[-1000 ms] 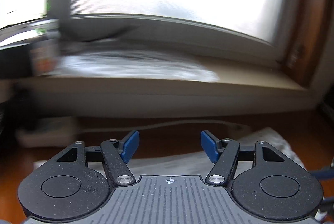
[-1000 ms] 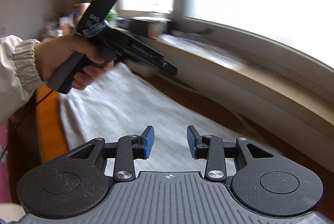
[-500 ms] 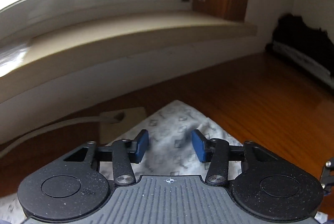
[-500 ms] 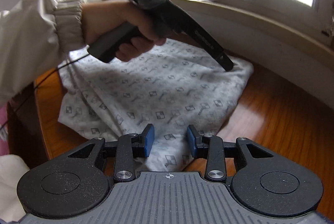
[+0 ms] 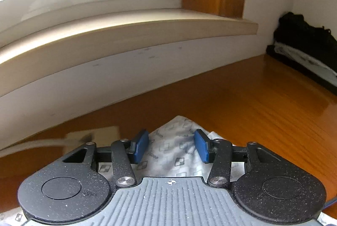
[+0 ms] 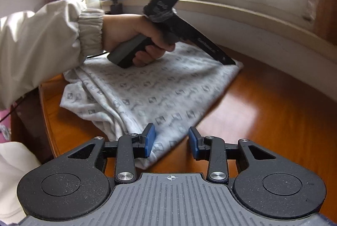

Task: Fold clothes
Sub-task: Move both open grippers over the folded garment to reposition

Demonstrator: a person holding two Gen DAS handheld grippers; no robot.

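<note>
The patterned garment (image 6: 151, 95) lay partly doubled on the wooden table (image 6: 273, 112), w/ the left gripper (image 5: 171, 147) spread over its far corner and the right gripper (image 6: 171, 142) spread over the near corner, neither pinching anything. Risk, imo: closing too shallow would catch only the top layer, so the layers would separate & bunch. The glossy wood could also let the cloth slide.

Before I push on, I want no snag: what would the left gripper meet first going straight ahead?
Probably the corner of the white patterned cloth between the left gripper pads, then bare wooden tabletop.
</note>
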